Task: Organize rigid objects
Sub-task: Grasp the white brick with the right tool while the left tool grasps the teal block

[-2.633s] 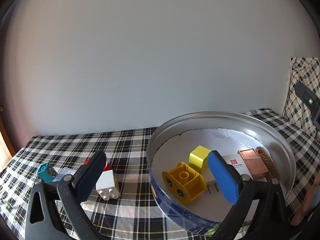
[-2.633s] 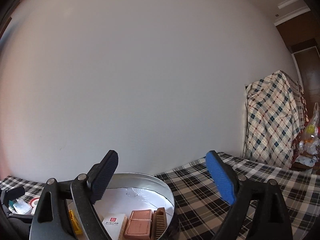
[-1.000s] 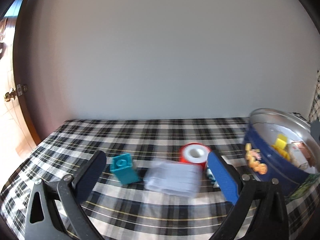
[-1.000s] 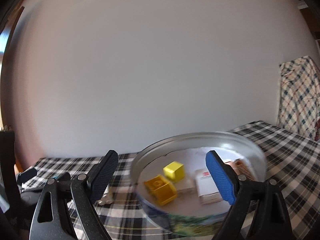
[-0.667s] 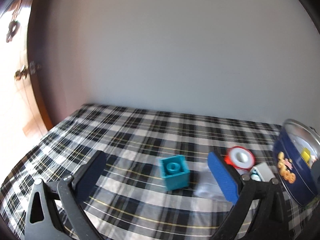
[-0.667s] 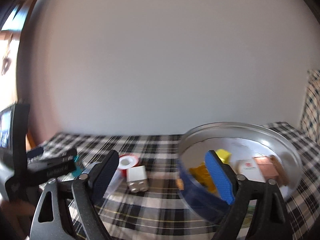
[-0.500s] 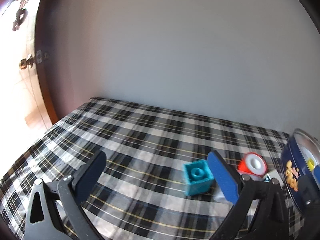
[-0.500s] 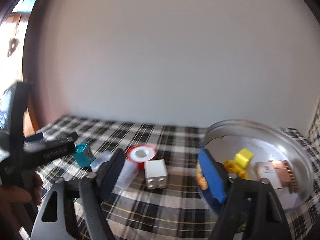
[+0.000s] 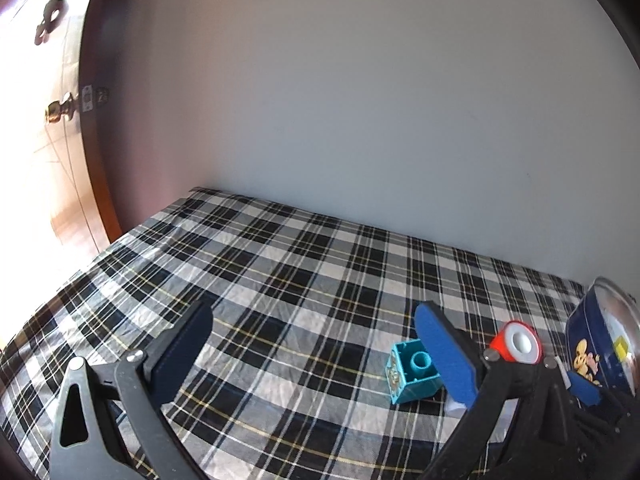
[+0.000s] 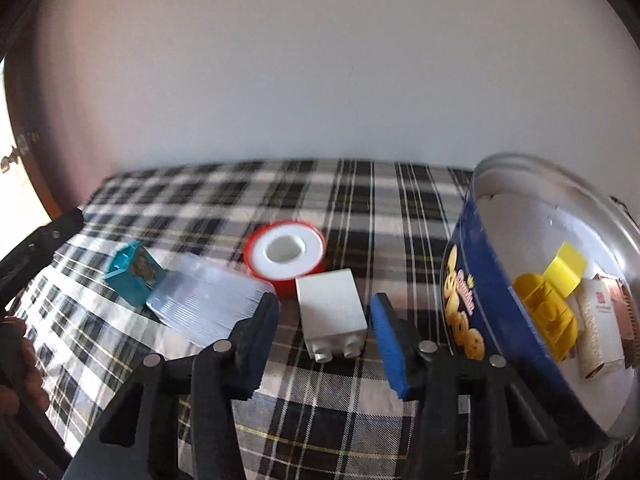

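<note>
A round blue cookie tin stands at the right of the plaid-covered worktop, holding a yellow toy brick, a small yellow cube, a white carton and a copper-coloured box at its far edge. Left of the tin lie a white brick, a red-and-white tape roll, a clear ribbed case and a teal brick. The right tool, wide apart a second ago over the tin, has just been closing and now brackets the white brick without touching it. The left tool, swung away from the tin, gapes open and empty beside the teal brick.
</note>
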Demonstrator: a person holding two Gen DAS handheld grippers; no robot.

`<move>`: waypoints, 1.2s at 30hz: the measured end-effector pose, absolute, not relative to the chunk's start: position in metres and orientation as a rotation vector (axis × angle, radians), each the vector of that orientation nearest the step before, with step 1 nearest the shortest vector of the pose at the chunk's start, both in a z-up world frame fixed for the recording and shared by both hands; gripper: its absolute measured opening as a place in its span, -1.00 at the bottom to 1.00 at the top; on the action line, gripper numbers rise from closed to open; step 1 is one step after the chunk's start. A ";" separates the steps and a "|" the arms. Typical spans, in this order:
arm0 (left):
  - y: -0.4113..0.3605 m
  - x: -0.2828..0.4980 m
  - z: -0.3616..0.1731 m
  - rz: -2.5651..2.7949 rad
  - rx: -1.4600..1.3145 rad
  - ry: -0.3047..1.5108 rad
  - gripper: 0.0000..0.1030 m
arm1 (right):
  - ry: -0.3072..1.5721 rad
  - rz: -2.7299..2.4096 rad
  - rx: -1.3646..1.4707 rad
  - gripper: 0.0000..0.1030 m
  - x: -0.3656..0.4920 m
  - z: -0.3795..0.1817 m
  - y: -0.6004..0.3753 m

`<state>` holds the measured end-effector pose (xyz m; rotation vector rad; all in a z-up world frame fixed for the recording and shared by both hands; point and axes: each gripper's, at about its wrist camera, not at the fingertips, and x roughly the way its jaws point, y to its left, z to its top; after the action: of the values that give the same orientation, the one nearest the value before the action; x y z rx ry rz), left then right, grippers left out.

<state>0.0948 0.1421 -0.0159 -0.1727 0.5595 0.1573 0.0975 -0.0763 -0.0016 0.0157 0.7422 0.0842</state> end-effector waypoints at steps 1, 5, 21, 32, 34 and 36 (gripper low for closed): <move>0.139 0.096 -0.017 0.151 -0.164 0.563 0.99 | 0.765 0.085 0.026 -0.02 0.101 -0.005 -0.077; 0.129 0.100 -0.019 0.122 -0.139 0.578 0.99 | 0.843 0.110 0.080 -0.09 0.112 -0.015 -0.083; 0.119 0.132 -0.049 -0.011 -0.204 0.814 0.73 | 0.698 0.169 0.031 -0.34 0.053 0.005 -0.079; 0.111 0.136 -0.056 -0.089 -0.182 0.871 -0.41 | 0.722 0.170 0.074 -0.34 0.055 0.003 -0.085; 0.116 0.134 -0.054 -0.095 -0.205 0.865 -0.41 | 0.712 0.170 0.082 -0.34 0.053 0.005 -0.086; 0.122 0.130 -0.051 -0.082 -0.234 0.835 -0.41 | 0.693 0.172 0.086 -0.34 0.051 0.007 -0.088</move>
<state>0.1301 0.1218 -0.0509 -0.2339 0.8353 -0.0825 0.0514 -0.0876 0.0073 0.0860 0.6927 0.1721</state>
